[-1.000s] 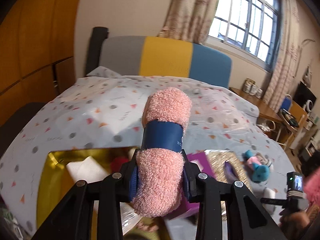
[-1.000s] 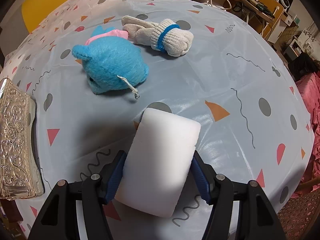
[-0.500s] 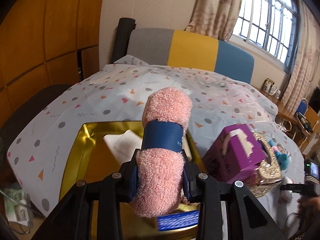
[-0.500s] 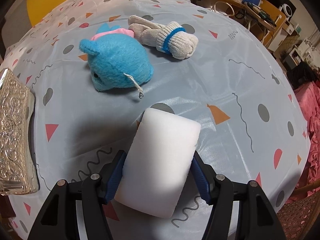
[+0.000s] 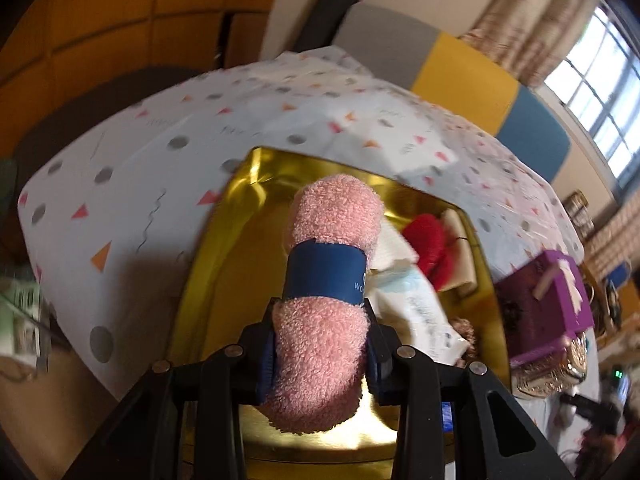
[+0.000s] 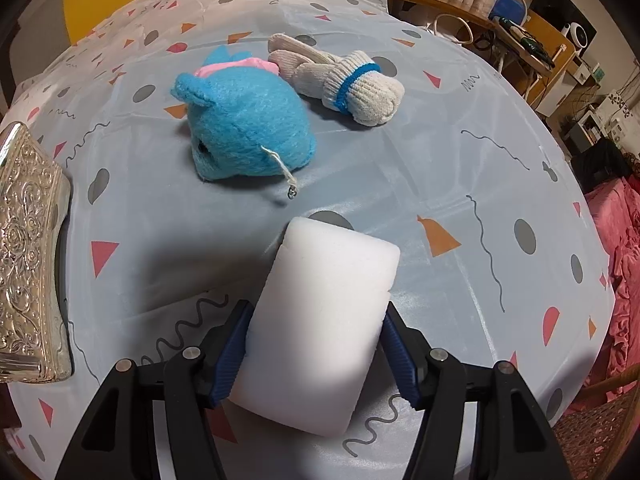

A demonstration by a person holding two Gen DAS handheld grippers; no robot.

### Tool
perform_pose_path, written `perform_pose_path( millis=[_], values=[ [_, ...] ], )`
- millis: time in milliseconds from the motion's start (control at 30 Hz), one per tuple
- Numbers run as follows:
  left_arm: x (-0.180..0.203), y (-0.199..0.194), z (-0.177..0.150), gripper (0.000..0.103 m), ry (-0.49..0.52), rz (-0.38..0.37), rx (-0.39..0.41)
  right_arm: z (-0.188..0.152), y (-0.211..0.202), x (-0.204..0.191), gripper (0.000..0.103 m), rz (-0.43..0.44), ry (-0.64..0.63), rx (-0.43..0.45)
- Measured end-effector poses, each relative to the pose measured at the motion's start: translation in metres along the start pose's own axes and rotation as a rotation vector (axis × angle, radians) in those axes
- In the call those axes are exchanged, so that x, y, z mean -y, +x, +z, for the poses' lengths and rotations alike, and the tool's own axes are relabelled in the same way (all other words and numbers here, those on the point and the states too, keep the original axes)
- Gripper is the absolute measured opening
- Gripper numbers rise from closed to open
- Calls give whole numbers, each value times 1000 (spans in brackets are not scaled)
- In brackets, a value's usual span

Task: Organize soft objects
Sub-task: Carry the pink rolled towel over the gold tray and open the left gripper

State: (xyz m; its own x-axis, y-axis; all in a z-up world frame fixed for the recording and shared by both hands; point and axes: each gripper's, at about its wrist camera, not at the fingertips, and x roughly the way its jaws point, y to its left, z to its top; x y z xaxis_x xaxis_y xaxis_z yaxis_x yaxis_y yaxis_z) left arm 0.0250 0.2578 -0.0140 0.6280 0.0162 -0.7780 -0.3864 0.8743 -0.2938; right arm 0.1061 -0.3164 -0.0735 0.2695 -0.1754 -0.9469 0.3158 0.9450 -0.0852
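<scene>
Currently, I count one fluffy pink towel roll point(image 5: 320, 344) with a blue paper band, pinched by my left gripper point(image 5: 320, 354) at lower centre, above one glossy gold tray point(image 5: 224, 280). My right gripper point(image 6: 316, 344) clamps one smooth white foam block point(image 6: 320, 320), lower centre. Upper centre lie one fuzzy blue plush point(image 6: 248, 136) and one knitted glove bundle point(image 6: 344, 80).

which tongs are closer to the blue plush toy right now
Right. The right tongs, gripping a white sponge, sit just short of the blue plush toy. The left tongs hold a pink towel roll over the gold tray.
</scene>
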Motion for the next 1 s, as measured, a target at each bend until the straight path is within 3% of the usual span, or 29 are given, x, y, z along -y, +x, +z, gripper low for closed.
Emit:
perform_pose_path(
  millis=[233,300,500,633,767,1000],
  values=[
    [-4,24,22,38,-58,7,-49,-1,-1,-5,63,2,-15,3],
    [-1,39,34,47,-48,37,-54,-1,-1,-6,63,4,-15,2],
    [0,51,50,60,-18,116,-23,0,0,-6,63,3,-18,2],
    [8,27,38,67,42,152,65,2,1,-9,62,1,-28,4],
    [25,2,18,74,114,140,129,0,-2,-10,62,-1,-38,7],
    [55,-24,-13,74,200,38,121,-3,-6,-9,60,2,-46,12]
  ],
)
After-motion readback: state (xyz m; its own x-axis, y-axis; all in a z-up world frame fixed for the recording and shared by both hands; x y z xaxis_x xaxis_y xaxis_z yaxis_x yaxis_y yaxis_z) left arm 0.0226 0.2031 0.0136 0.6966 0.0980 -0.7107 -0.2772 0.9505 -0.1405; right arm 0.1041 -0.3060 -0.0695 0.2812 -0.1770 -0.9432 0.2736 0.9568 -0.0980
